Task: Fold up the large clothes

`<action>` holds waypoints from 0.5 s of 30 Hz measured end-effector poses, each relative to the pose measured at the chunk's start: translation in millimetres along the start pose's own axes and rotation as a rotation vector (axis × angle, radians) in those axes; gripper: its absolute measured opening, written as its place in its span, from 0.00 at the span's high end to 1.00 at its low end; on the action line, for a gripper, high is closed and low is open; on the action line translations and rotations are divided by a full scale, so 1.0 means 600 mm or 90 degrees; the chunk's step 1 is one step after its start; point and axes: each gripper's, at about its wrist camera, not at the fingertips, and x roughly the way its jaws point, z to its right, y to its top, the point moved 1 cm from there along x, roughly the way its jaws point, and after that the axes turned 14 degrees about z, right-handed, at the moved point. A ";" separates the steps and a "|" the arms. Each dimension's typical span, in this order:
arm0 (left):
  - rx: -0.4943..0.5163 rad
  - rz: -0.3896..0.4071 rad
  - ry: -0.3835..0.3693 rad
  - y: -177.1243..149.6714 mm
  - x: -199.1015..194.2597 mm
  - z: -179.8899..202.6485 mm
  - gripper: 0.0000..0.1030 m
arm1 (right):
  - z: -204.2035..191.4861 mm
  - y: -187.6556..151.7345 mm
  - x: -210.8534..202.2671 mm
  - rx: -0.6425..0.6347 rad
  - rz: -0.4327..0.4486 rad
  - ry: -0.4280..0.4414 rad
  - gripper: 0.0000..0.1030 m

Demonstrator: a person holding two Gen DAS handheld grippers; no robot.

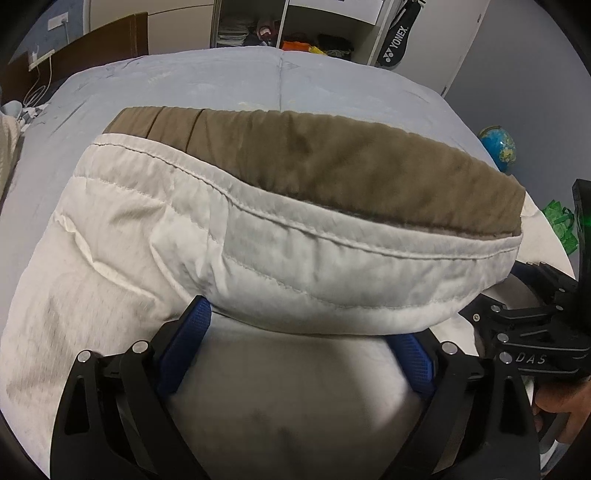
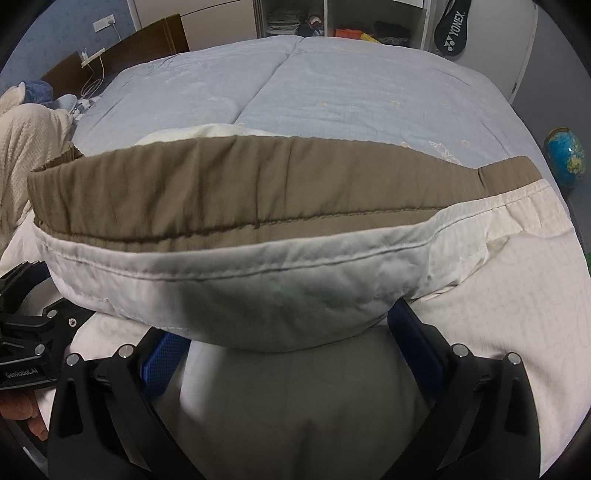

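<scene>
A large white garment (image 1: 155, 229) with a brown band (image 1: 332, 162) lies on the bed; it also shows in the right wrist view (image 2: 258, 280) with the brown band (image 2: 184, 195). A folded white edge drapes over both grippers. My left gripper (image 1: 299, 325) has blue pads (image 1: 184, 343) spread wide, with cloth lying over and between them. My right gripper (image 2: 288, 336) has its blue pads (image 2: 162, 358) spread wide under the fold. The right gripper's body shows at the right of the left wrist view (image 1: 532, 332).
The light blue bed cover (image 2: 351, 85) stretches ahead. A brown headboard (image 2: 155, 37) and a beige blanket (image 2: 29, 136) are at the left. A globe (image 2: 565, 155) stands on the floor at the right. Shelves (image 1: 258, 26) and a racket bag (image 1: 397, 37) stand behind.
</scene>
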 end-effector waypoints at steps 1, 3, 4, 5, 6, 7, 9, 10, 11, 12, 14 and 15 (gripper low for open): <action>0.000 0.001 0.000 -0.002 -0.001 0.000 0.13 | -0.001 -0.002 0.001 0.000 0.001 -0.001 0.05; 0.001 0.005 0.000 -0.007 0.001 0.001 0.13 | -0.001 -0.003 0.002 -0.001 0.003 -0.002 0.05; 0.002 0.007 0.001 -0.007 0.005 0.003 0.13 | -0.001 -0.005 0.003 -0.002 0.004 -0.003 0.05; 0.002 0.008 0.001 -0.010 0.003 0.003 0.13 | -0.002 -0.007 0.003 -0.002 0.005 -0.004 0.05; 0.003 0.009 0.002 -0.010 0.004 0.003 0.13 | -0.002 -0.007 0.003 -0.002 0.005 -0.004 0.05; 0.003 0.010 0.002 -0.013 0.003 0.004 0.13 | -0.002 -0.008 0.003 -0.002 0.006 -0.004 0.05; 0.004 0.008 0.003 -0.013 0.006 0.003 0.13 | -0.004 -0.009 0.007 -0.002 0.008 -0.004 0.05; 0.004 0.007 0.002 -0.012 0.007 0.004 0.13 | -0.004 -0.009 0.007 -0.002 0.009 -0.004 0.05; 0.004 0.004 0.002 -0.009 0.009 0.004 0.13 | -0.001 -0.009 0.006 -0.002 0.009 -0.003 0.05; 0.003 -0.001 0.000 -0.007 0.009 0.003 0.13 | -0.001 -0.009 0.005 -0.002 0.009 -0.003 0.05; -0.002 -0.011 -0.011 0.000 0.007 -0.001 0.13 | -0.001 -0.007 0.002 -0.001 0.006 -0.002 0.05; -0.006 -0.016 -0.019 0.003 0.006 -0.003 0.13 | -0.001 -0.006 -0.002 -0.001 0.006 -0.002 0.06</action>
